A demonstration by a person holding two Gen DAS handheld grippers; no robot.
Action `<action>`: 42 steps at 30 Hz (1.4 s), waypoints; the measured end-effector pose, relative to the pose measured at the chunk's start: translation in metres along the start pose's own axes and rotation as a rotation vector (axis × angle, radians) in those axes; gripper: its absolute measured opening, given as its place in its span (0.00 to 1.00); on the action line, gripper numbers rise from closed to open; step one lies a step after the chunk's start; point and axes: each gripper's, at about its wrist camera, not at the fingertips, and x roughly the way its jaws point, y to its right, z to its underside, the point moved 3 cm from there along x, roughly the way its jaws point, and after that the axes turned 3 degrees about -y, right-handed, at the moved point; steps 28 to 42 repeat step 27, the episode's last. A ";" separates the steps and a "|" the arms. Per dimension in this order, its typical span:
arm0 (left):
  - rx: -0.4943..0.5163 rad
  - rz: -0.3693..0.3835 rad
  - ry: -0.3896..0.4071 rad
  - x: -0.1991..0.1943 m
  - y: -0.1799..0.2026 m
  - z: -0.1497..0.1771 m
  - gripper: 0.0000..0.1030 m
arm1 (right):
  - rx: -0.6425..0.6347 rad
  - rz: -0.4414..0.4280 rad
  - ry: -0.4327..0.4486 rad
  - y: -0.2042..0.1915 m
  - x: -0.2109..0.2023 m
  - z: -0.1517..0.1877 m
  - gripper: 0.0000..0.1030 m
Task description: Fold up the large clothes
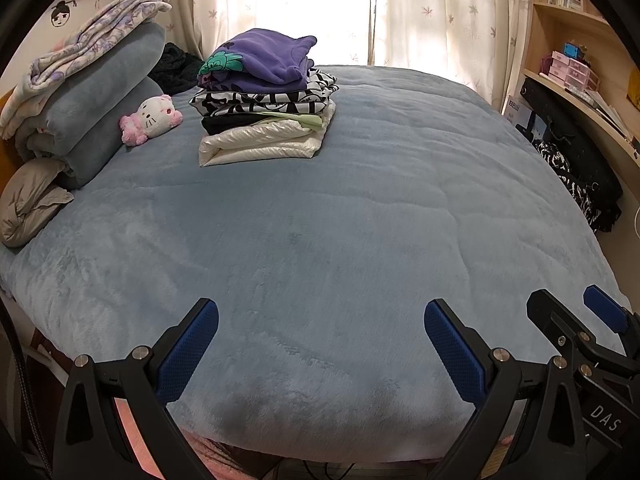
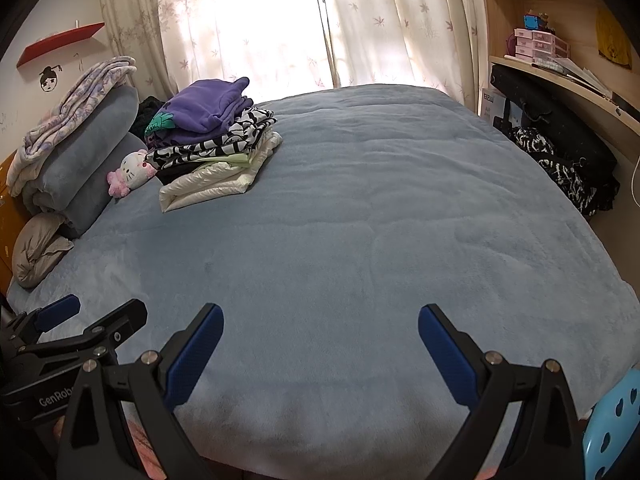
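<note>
As far as I can judge, most folding is done: the blue bed cover [image 1: 320,220] lies bare in front of me, and a stack of folded clothes [image 1: 264,100] sits far away near the plush cat [image 1: 152,118]. A dark patterned garment [image 2: 568,168] at the bedside perhaps waits. My left gripper [image 1: 321,344] and right gripper [image 2: 320,344] are both spread wide, holding nothing. Only the right view shows a light blue chair [image 2: 612,428]

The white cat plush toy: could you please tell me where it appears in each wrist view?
Left wrist view: the cat plush toy lies upper left, against the rolled grey blanket.
Right wrist view: the toy lies left of centre, against that blanket.
Shared landmark: the stack of folded clothes, just right of the toy.
</note>
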 end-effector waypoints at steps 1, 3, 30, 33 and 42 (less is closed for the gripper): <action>0.000 0.000 -0.001 0.000 0.000 0.000 0.99 | 0.000 0.000 0.000 0.000 0.000 0.000 0.96; -0.001 -0.001 -0.003 0.000 0.000 0.000 0.99 | 0.000 0.001 0.000 0.000 0.000 0.000 0.96; -0.004 -0.006 -0.014 0.003 -0.003 0.001 0.99 | -0.004 0.004 -0.007 -0.007 0.000 0.008 0.96; -0.004 -0.006 -0.014 0.003 -0.003 0.001 0.99 | -0.004 0.004 -0.007 -0.007 0.000 0.008 0.96; -0.004 -0.006 -0.014 0.003 -0.003 0.001 0.99 | -0.004 0.004 -0.007 -0.007 0.000 0.008 0.96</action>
